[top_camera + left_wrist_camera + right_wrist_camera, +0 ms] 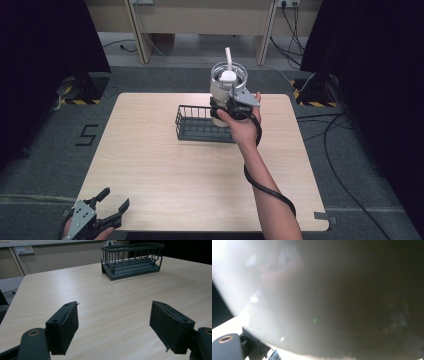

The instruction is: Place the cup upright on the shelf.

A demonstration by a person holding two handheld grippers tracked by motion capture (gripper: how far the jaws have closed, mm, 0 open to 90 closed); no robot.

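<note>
A: What do the right tongs have?

B: They're closed on a white jar with a clear rim and a white stick standing up in it. It's held in the air, upright, pressed so close to the tongs' camera that the right gripper view is mostly pale blur.

A: And the wire basket?

B: On the counter, just below and a little to the left of the right tongs. I see nothing in it.

A: So how far along?

B: I'd judge the pickup done and the carry in progress; lowering the jar into the basket and letting go are left.

A: The left tongs?

B: Spread wide, holding nothing, over the counter's near edge, well apart from the basket ahead of them.
</note>
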